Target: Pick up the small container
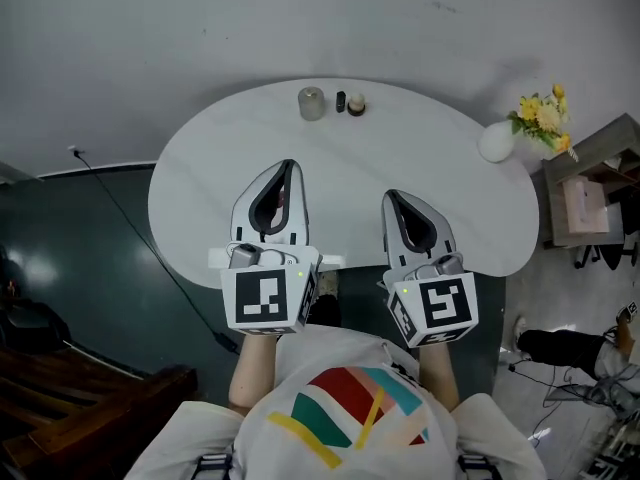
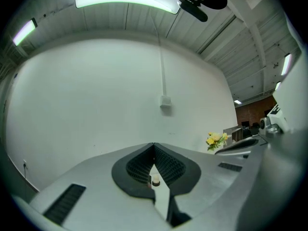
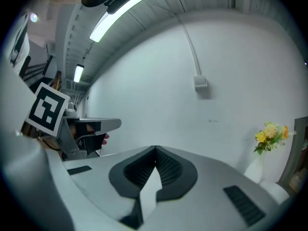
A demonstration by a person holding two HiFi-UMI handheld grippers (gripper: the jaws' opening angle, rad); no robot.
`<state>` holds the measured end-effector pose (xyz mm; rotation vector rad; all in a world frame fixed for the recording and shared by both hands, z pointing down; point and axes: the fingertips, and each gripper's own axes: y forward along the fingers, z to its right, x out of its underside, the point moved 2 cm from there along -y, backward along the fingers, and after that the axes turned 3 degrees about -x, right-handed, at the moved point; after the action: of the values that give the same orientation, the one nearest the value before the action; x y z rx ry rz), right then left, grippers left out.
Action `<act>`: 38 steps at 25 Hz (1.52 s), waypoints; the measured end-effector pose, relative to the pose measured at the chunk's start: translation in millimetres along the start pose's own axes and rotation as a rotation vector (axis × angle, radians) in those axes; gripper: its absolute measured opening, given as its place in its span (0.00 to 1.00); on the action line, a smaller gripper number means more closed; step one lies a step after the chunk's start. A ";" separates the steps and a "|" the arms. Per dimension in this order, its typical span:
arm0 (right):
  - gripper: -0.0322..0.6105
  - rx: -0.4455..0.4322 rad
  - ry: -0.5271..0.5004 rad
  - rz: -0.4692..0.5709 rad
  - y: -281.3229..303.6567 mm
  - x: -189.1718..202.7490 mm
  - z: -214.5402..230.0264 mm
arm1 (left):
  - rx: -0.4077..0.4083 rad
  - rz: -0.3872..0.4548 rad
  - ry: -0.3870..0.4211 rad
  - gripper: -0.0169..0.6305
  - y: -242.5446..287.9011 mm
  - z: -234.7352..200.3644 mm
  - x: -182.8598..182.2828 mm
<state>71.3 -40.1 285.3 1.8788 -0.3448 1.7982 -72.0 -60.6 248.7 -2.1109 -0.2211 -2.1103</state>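
Where the white table [image 1: 200, 188] ends, dark floor [image 1: 60, 248] begins.

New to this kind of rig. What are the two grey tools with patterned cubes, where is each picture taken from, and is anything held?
No robot: a person holds the left hand-held gripper and the right hand-held gripper, one per hand; the cubes belong to them. The head view looks down from the person's head; the other two views come from cameras riding on each gripper, looking along its jaws. At the far edge of the white table stand a translucent jar and two smaller items; a white vase with yellow flowers stands at its right end. Both grippers are shut, tips together, and hold nothing.
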 end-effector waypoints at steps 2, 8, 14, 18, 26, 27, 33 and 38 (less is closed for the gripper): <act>0.07 0.008 -0.034 -0.012 21.5 -5.7 1.5 | 0.008 0.014 -0.014 0.05 19.3 -10.2 -3.7; 0.07 0.027 -0.056 -0.034 65.4 -10.8 9.4 | 0.023 0.018 -0.049 0.05 61.8 -30.4 1.8; 0.07 0.046 -0.048 -0.023 84.4 -16.3 24.2 | 0.023 -0.001 -0.042 0.05 83.3 -34.7 8.7; 0.07 0.033 -0.038 -0.017 90.6 -17.7 27.9 | 0.012 -0.007 -0.035 0.05 88.8 -35.0 8.6; 0.07 -0.032 -0.022 0.006 101.0 -20.1 32.6 | -0.028 -0.037 -0.022 0.05 92.3 -35.0 9.0; 0.07 -0.038 -0.019 0.011 101.3 -20.2 33.5 | -0.031 -0.029 -0.020 0.05 93.3 -34.0 7.8; 0.07 -0.068 0.014 0.059 102.0 -25.5 38.9 | -0.045 0.003 -0.023 0.05 96.4 -31.3 2.1; 0.07 -0.098 -0.003 0.041 110.4 -22.8 38.1 | -0.075 0.003 -0.022 0.05 100.4 -39.1 2.5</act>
<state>44.8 -156.1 283.8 1.8197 -0.4670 1.7718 -89.3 -167.0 251.1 -2.1756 -0.1442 -2.1264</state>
